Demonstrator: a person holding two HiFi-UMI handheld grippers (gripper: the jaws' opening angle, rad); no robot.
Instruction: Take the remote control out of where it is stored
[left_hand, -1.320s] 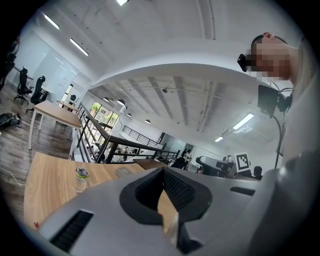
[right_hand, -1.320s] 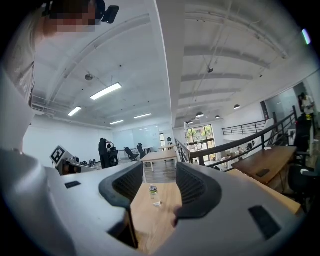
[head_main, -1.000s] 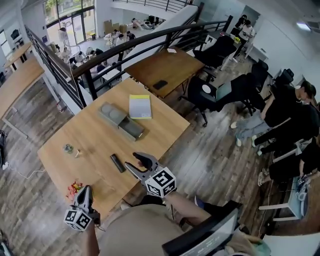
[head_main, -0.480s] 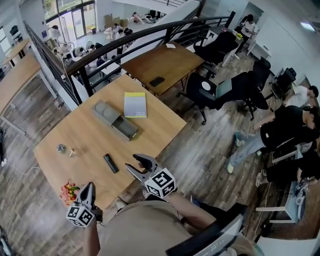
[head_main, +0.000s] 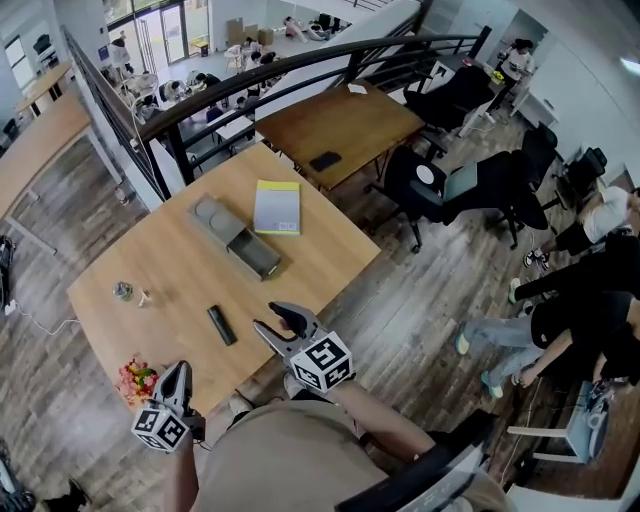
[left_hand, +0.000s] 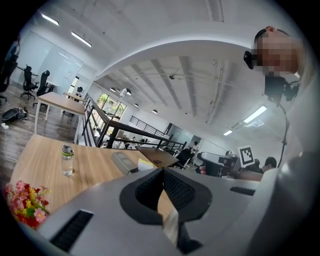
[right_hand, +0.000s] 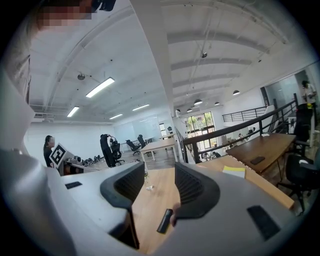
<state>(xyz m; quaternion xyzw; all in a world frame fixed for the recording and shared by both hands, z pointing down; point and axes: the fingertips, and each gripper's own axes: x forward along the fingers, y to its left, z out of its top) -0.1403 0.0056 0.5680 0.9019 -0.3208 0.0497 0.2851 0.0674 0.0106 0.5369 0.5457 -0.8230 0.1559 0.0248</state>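
The black remote control (head_main: 221, 325) lies flat on the wooden table (head_main: 170, 270), out in the open; between the right gripper's jaws the remote (right_hand: 165, 221) shows low and farther off. Behind it stands a grey storage box (head_main: 237, 236) with its drawer pulled out toward the table's right edge. My right gripper (head_main: 278, 321) hovers off the table's near edge, to the right of the remote, open with nothing between its jaws (right_hand: 159, 168). My left gripper (head_main: 175, 373) sits at the near left corner beside the flowers, its jaws together and empty (left_hand: 161, 171).
A yellow notebook (head_main: 277, 207) lies at the far right of the table. A small bottle (head_main: 123, 291) stands at the left and a bunch of flowers (head_main: 137, 380) at the near left corner. A second table with a dark phone (head_main: 325, 160), a railing and office chairs lie beyond.
Both grippers have drifted slightly to the right along the table's near edge, so the right gripper now sits farther from the remote. The remote and box have stayed in place.
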